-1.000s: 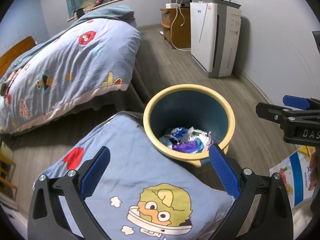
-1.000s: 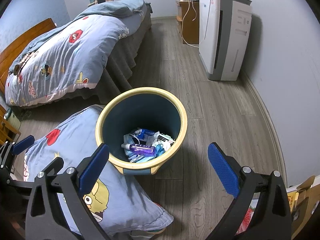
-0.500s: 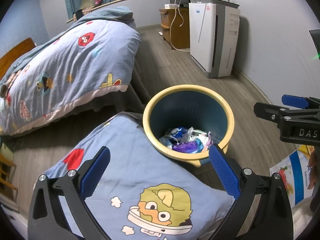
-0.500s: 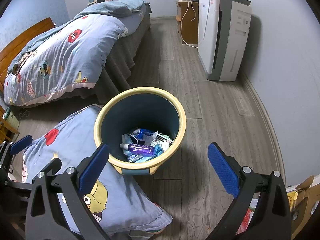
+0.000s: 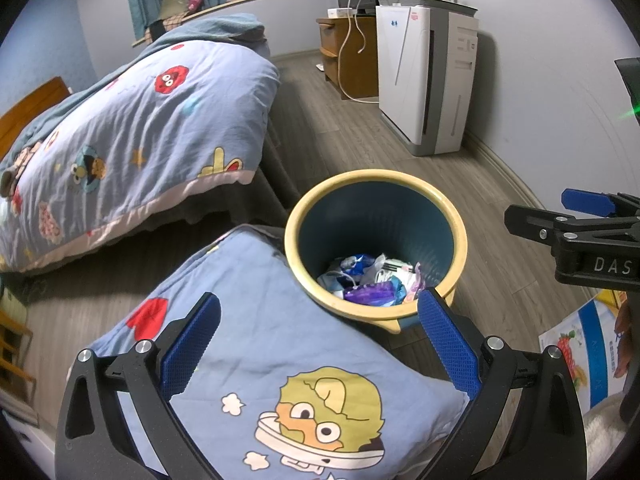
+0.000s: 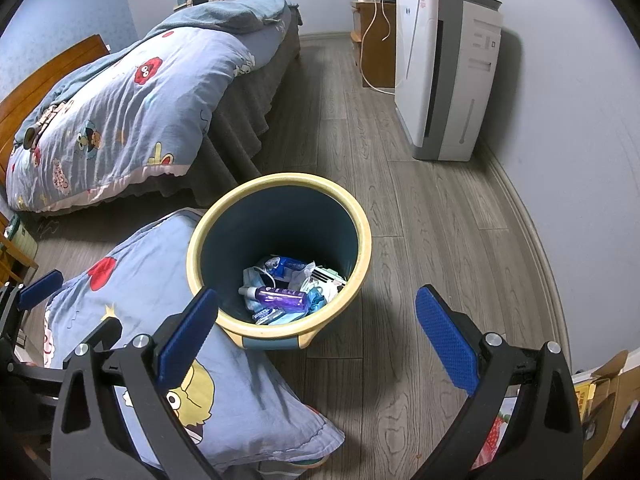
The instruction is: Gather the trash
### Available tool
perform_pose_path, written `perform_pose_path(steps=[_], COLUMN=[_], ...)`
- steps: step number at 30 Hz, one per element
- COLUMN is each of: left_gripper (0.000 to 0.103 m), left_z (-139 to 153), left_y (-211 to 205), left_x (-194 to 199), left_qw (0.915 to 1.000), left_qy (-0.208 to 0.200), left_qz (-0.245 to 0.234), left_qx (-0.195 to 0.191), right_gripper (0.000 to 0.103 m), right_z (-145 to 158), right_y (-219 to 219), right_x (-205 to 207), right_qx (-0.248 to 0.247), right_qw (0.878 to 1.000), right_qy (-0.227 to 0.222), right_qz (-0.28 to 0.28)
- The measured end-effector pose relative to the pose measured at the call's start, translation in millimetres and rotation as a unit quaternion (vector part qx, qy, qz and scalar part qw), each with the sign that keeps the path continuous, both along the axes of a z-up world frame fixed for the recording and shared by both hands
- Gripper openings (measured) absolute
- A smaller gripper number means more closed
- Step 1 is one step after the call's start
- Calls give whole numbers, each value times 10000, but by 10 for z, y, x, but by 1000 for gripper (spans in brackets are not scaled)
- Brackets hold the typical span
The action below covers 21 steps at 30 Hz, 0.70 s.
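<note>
A round blue plastic wastebasket with a pale yellow rim (image 6: 362, 236) stands on the grey wood-plank floor (image 6: 432, 248), holding the collected trash: a purple plastic bottle (image 6: 280, 297) lying on its side among crumpled blue and white wrappers (image 6: 288, 266). The left gripper (image 5: 318, 338) hovers over a light blue cartoon-print pillow (image 5: 256, 344) that touches the basket's near side, its blue-padded fingers (image 5: 192, 344) spread wide and holding nothing. The right gripper (image 6: 316, 332) hangs beside the basket, fingers (image 6: 446, 346) likewise released and empty. Behind are a bed under a matching blue cartoon quilt (image 6: 120, 120) and a white upright air purifier (image 6: 444, 76) against the wall.
</note>
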<state>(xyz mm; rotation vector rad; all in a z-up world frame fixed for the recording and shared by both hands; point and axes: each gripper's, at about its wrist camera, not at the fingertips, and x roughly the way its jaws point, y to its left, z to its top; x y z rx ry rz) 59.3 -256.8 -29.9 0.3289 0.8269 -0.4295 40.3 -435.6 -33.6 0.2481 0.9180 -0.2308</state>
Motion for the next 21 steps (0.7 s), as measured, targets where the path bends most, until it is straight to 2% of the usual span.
perform_pose_path(steps=[21], left_gripper=[98], left_z=[26], left_y=[-27], left_x=[-24], left_qw=[10000], left_qy=[-1], left_qz=[-86], left_qx=[-10], right_gripper=[97], right_z=[-2], right_y=[-2], right_x=[14], right_qx=[-24], right_qw=[10000], right_qy=[5], right_qz=[4])
